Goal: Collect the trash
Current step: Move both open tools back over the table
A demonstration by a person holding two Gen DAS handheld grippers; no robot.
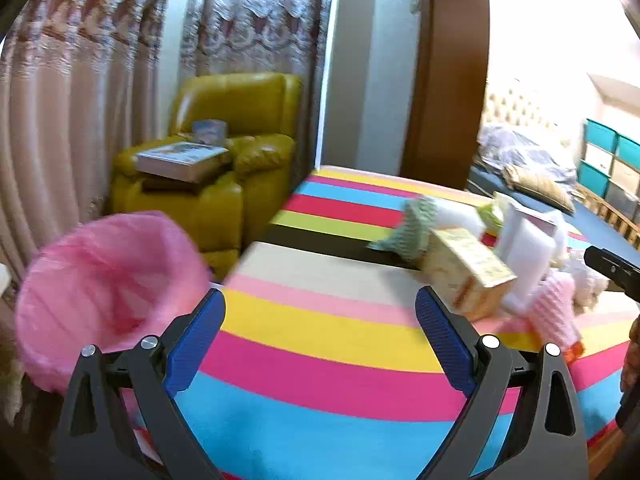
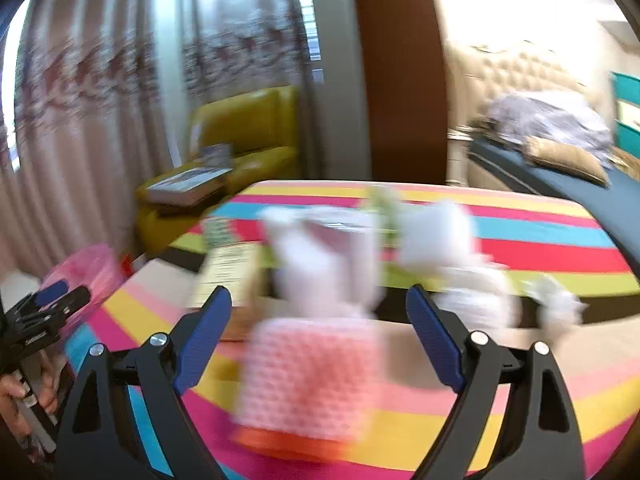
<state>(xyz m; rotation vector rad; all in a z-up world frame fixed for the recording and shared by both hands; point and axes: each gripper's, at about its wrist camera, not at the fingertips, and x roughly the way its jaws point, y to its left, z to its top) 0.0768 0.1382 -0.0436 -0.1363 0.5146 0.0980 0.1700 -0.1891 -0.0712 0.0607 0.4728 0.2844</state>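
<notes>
Striped table in a bedroom: curtains behind, yellow armchair at 11 o'clock with books on its seat, bed at 2 o'clock. Pink-lined trash bin sits off the table's left edge, at 9 o'clock in the left view. Trash pile at 2 o'clock on the table: tan carton, white box, green knit piece, pink knit pad. Left gripper spread wide, holding nothing, right pad close to the carton (contact unclear). Right gripper also wide apart, empty, pink knit pad between its fingers, not touched; heavy blur.
</notes>
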